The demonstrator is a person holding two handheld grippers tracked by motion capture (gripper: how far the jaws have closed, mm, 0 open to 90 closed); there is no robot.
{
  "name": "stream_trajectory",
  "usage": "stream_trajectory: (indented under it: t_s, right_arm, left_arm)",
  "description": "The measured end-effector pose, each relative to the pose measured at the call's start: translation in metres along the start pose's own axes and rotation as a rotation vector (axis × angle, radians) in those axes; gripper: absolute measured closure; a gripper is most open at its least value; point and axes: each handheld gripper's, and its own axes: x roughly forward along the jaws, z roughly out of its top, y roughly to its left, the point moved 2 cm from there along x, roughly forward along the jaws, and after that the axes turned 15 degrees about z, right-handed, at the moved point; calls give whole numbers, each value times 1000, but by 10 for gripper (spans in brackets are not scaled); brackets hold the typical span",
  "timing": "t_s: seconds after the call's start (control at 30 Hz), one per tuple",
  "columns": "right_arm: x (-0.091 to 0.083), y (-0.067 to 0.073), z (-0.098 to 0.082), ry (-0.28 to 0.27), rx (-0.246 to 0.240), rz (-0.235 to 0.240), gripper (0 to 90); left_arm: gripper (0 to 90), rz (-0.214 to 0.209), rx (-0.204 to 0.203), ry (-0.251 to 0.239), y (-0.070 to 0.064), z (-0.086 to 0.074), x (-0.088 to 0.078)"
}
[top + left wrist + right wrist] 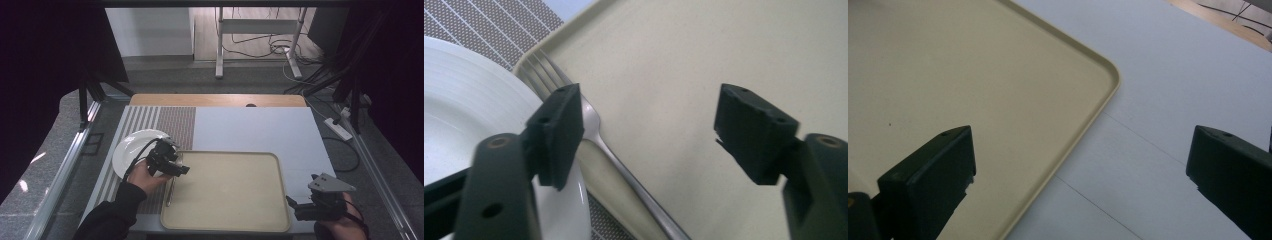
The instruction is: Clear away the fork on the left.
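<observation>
Two hand-held grippers are seen in the high view: the left hand-held gripper (184, 170) is held over the left edge of the beige tray (235, 222), just beside the white plate (127, 150), and the right hand-held gripper (290, 202) is held at the near right corner of the tray, over the grey surface (260, 130). A fork (171, 192) is seen lying along the left rim of the tray, next to the striped placemat (160, 122). In the left gripper view, the jaws are released and stand wide apart, with nothing pressed between them; the fork (624, 165) is lying below the left jaw, its tines near the corner of the tray (684, 60), and the plate (469, 110) is just beside it. In the right gripper view, the jaws are also spread wide and nothing is grasped; the rounded corner of the tray (973, 65) and the surface (1168, 75) are seen beneath them.
</observation>
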Motion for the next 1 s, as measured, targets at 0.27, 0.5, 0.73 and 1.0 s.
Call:
stream_trajectory:
  t_s: [0.27,0.5,0.73,1.0]
  right_arm:
    - [0,1,1,1,-4,1,1]
    - [0,1,1,1,-3,2,1]
    - [0,0,1,-3,0,5,1]
    - [0,0,1,-1,1,7,2]
  left_arm:
    - [150,-9,18,-33,1,-4,-2]
    - [80,-24,13,-47,4,-7,-4]
    - [0,-62,20,-79,7,-11,-10]
    - [0,-73,-19,-146,12,-17,-20]
